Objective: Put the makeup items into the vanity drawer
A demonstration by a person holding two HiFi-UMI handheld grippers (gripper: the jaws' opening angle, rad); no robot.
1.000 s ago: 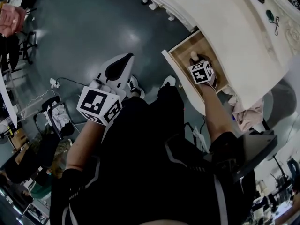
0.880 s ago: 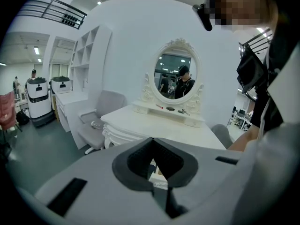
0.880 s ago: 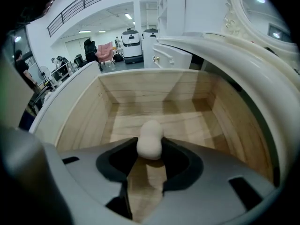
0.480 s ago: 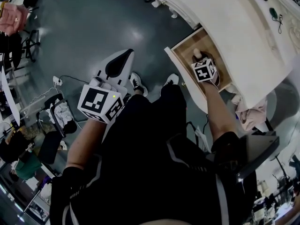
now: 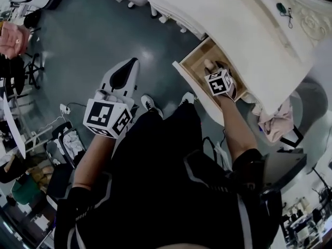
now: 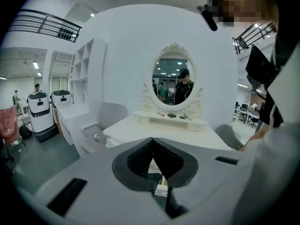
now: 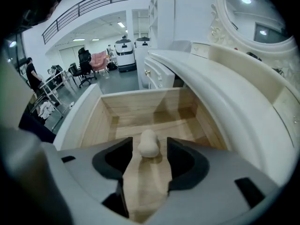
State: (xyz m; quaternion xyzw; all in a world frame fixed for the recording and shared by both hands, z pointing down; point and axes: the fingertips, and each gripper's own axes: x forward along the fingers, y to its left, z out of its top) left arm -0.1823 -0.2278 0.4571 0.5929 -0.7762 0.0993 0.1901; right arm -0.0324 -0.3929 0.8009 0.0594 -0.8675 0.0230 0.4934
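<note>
A beige makeup sponge [image 7: 149, 143] lies on the wooden floor of the open vanity drawer [image 7: 140, 104]. It sits between the jaws of my right gripper [image 7: 149, 150], which are opening, with a gap on each side of it. In the head view the right gripper [image 5: 213, 72] reaches into the drawer [image 5: 189, 82], with the sponge [image 5: 208, 65] just past its marker cube. My left gripper [image 5: 134, 61] hangs over the floor, left of the drawer. In its own view the left gripper [image 6: 153, 143] is shut on nothing and faces the vanity.
The cream vanity top [image 5: 233, 19] overhangs the drawer's back. A small dark case [image 6: 171, 115], a red stick [image 6: 160, 114] and a cable [image 6: 186, 117] lie below the oval mirror [image 6: 173, 81]. A grey chair [image 6: 108, 116] stands at its left. A pink cloth [image 5: 275, 121] hangs at its right.
The right gripper stays in the drawer with the sponge just ahead of it. The left gripper holds about the same place. The head view itself has shifted a little.
</note>
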